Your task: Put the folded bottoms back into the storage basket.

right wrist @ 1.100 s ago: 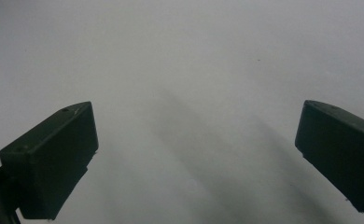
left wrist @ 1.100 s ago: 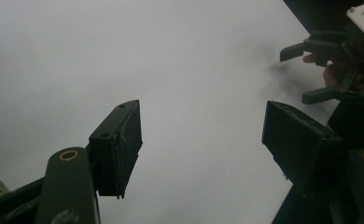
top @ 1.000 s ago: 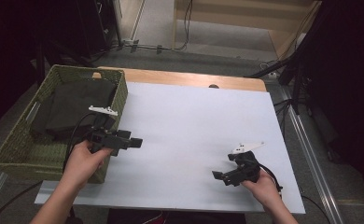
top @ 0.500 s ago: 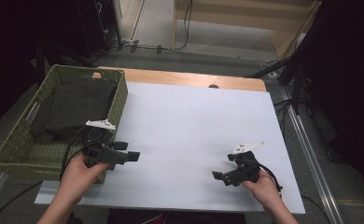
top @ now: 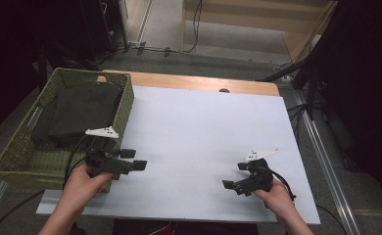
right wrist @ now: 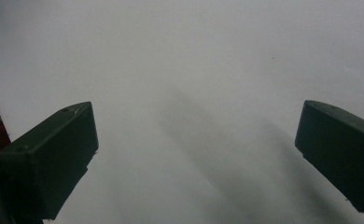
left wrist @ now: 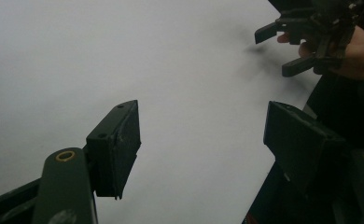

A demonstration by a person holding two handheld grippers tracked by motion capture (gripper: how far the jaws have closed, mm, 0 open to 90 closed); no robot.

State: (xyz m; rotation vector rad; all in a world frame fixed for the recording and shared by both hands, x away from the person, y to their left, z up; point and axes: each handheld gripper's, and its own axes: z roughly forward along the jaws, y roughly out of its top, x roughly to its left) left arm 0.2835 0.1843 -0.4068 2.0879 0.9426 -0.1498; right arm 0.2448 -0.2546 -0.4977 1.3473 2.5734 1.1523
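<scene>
My left gripper (top: 134, 159) hovers over the white tabletop (top: 203, 127), just off the near right corner of a green woven basket (top: 125, 105). Its jaws point right and stand open with nothing between them. In the left gripper view, the left gripper (left wrist: 203, 135) has only bare white surface between its pads. A folded dark cloth (top: 83, 110) lies inside the basket. My right gripper (top: 234, 175) rests low near the table's front right, pointing left. The right gripper (right wrist: 196, 154) is wide open and empty. The left gripper view also shows the right gripper (left wrist: 283, 51) farther off, in a hand (left wrist: 357, 51).
A wooden table edge (top: 203, 83) borders the white surface at the back. Cables run across the floor beyond it. Dark furniture stands at the left and right sides. The near edge of the white tabletop lies close under both hands.
The left gripper has drawn back a little from the basket's rim toward the table's near edge, still open. The right gripper has not moved.
</scene>
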